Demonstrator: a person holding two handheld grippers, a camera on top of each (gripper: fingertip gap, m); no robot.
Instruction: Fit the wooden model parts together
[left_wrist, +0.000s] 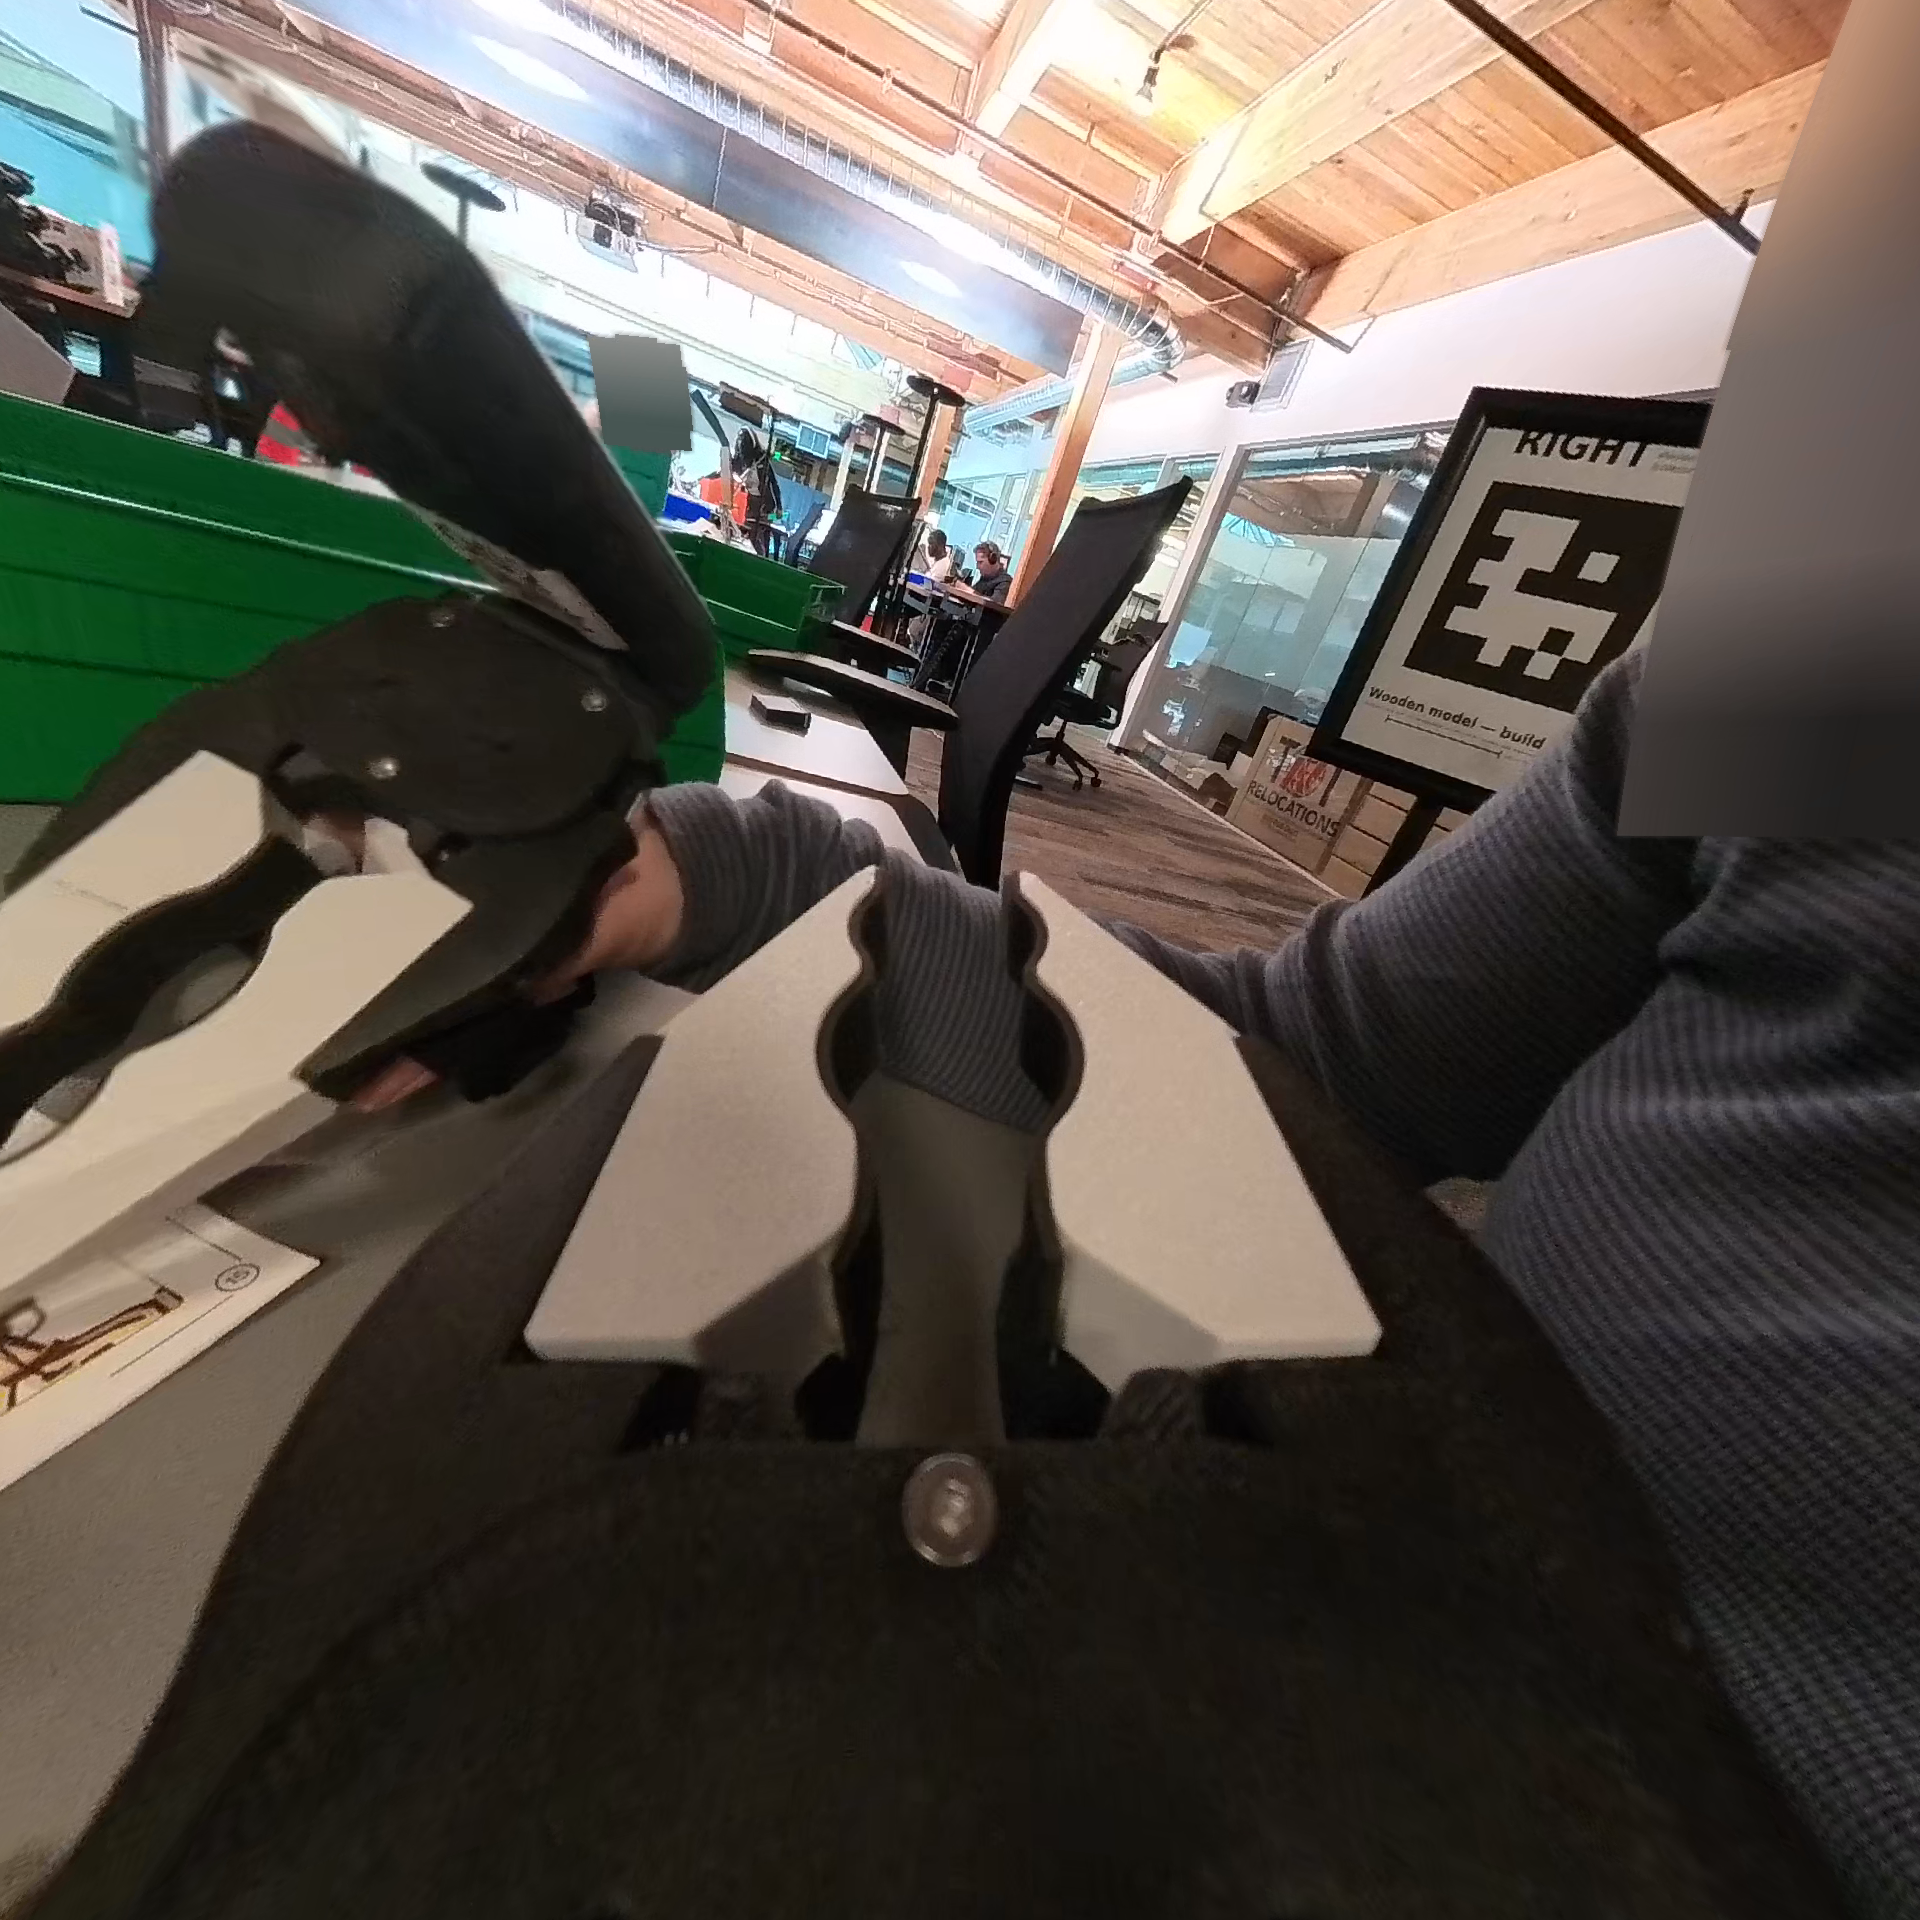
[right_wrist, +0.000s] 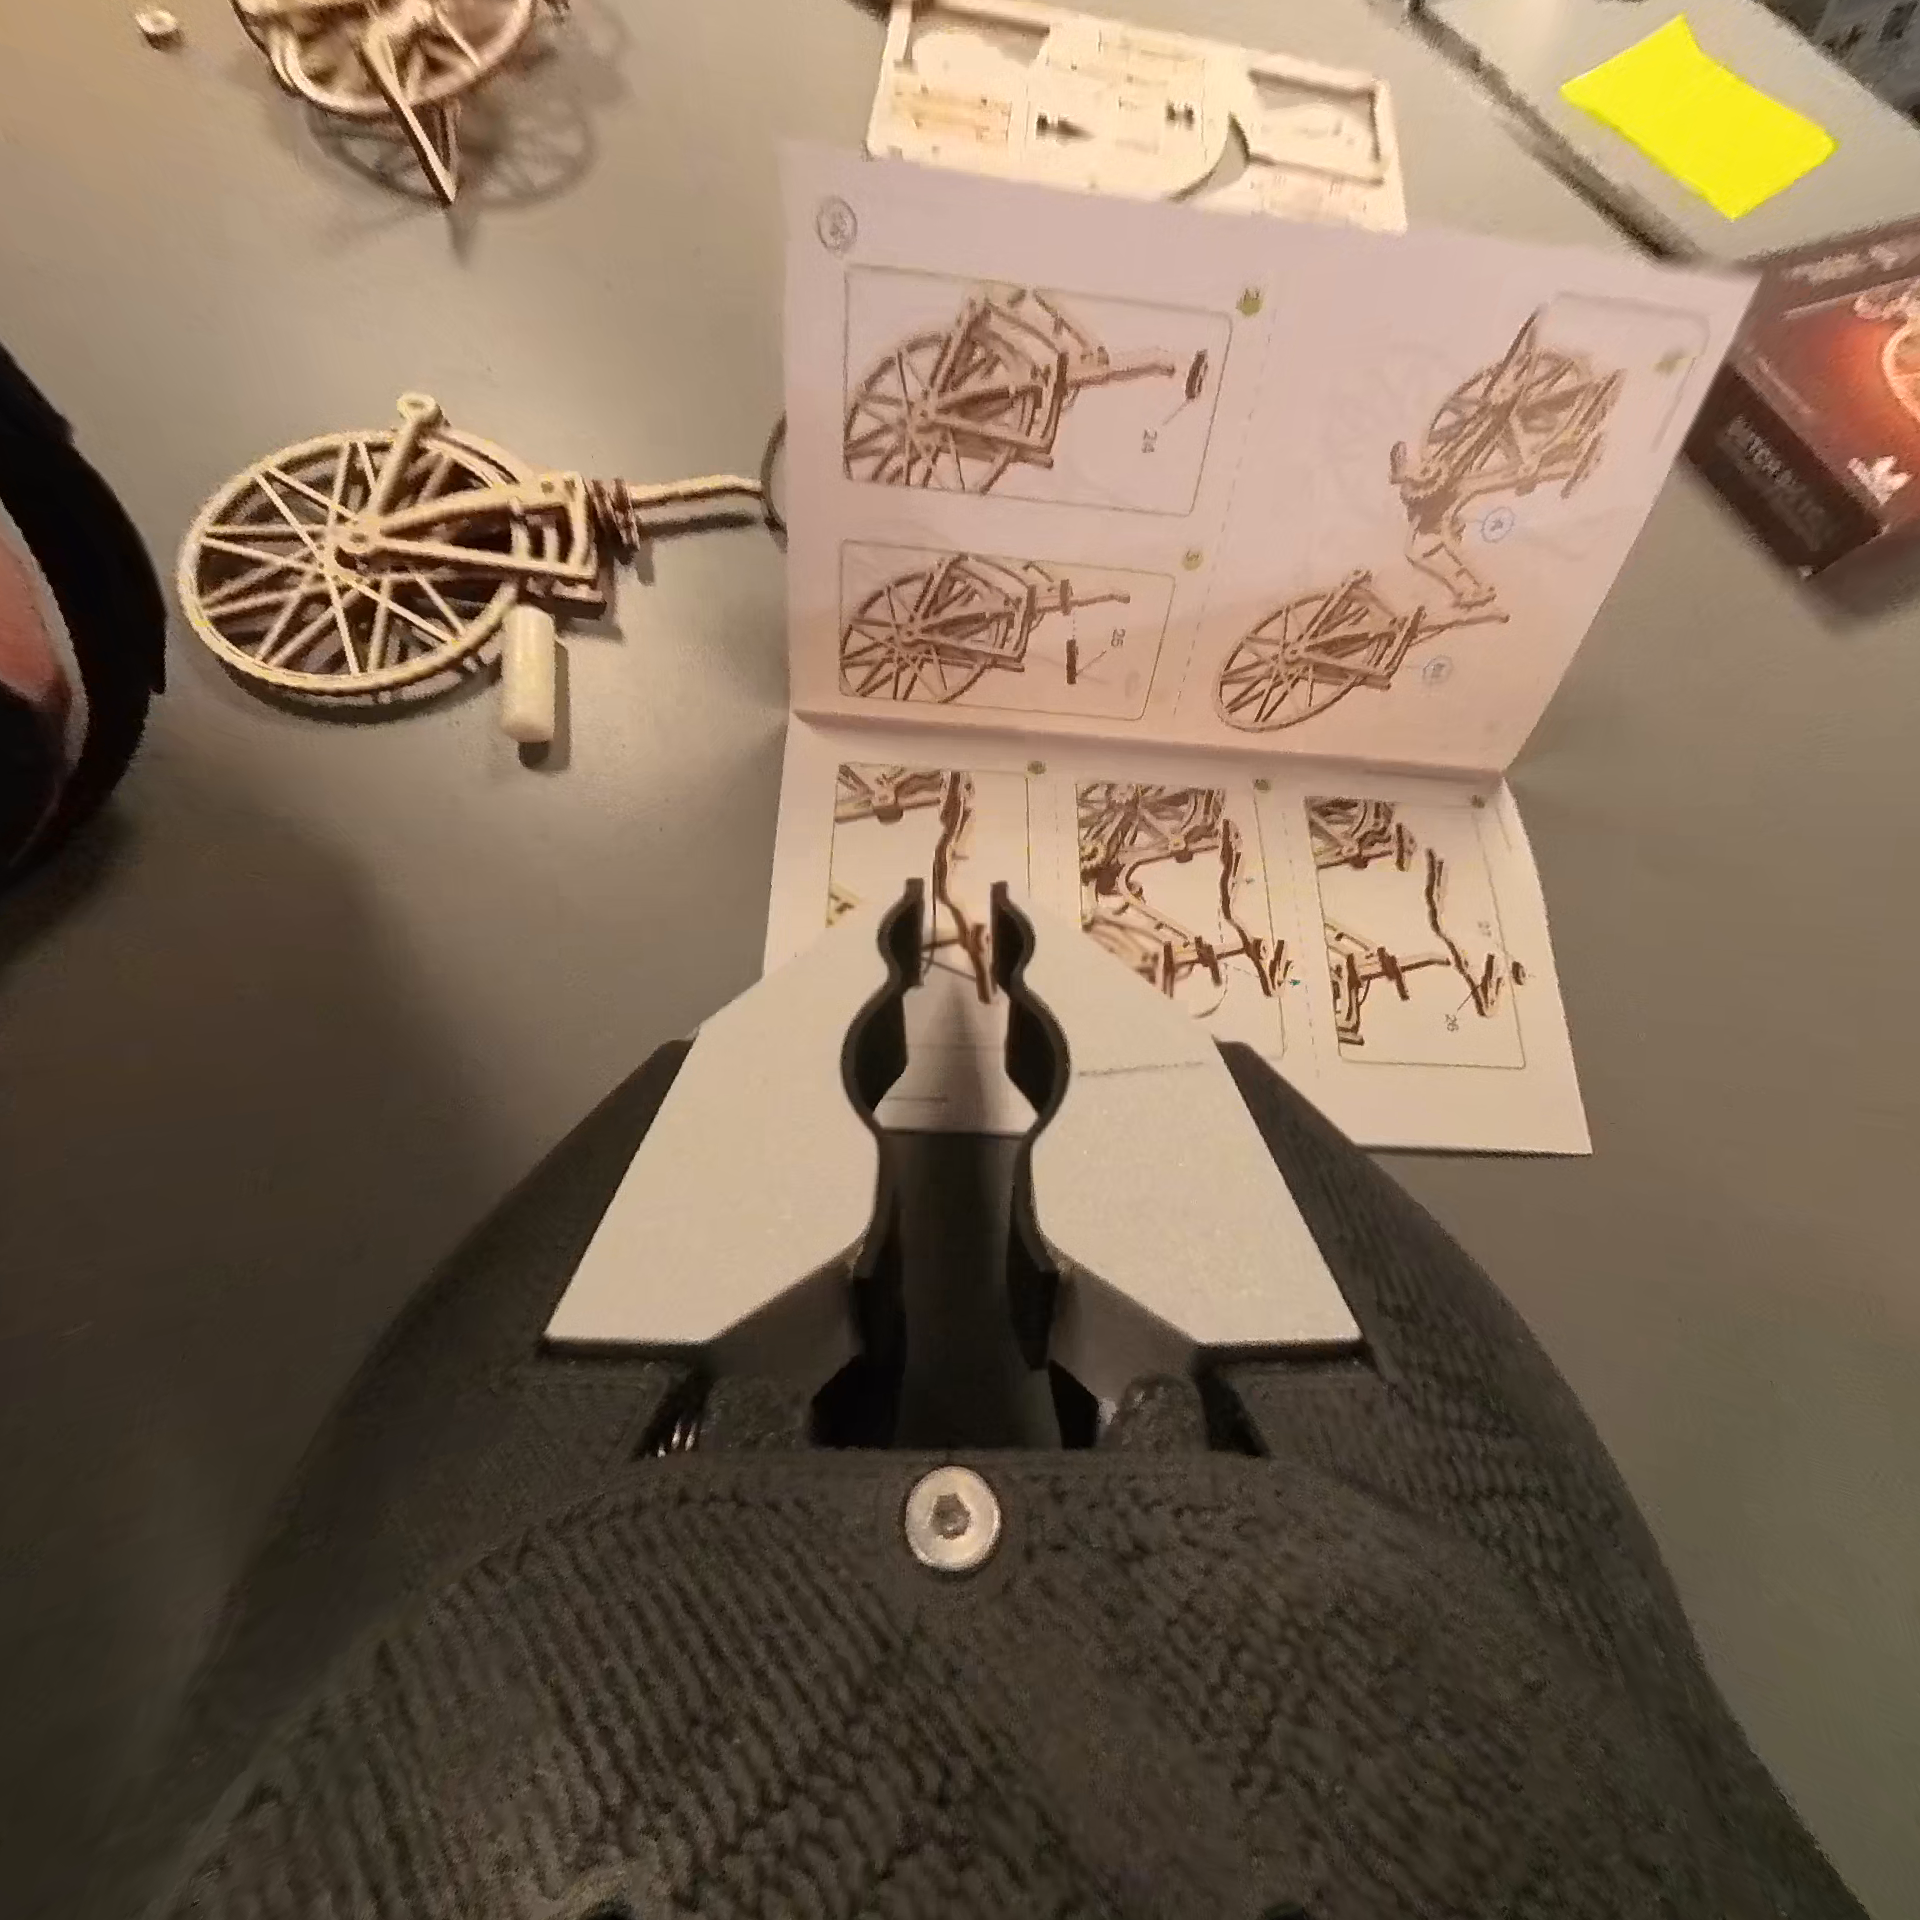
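Right hand-held gripper (right_wrist: 956, 940) is hovering over the instruction booklet (right_wrist: 1195, 582) on the grey bench (right_wrist: 468, 987), fingers slightly parted and gripping nothing. The wooden wheel model (right_wrist: 384, 566) is lying at ten o'clock from it. Left hand-held gripper (left_wrist: 943, 914) is also released, empty, pointing at a sleeve (left_wrist: 1455, 987).

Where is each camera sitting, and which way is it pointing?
Left wrist view: sits on the left gripper, low over the table, facing sideways across the room; shows its open fingers, the person's sleeve and the right gripper.
Right wrist view: sits on the right gripper, looking down at the table, the instruction booklet and a wooden wheel assembly; shows its open fingers.
Shared: the booklet, the table and the right gripper.
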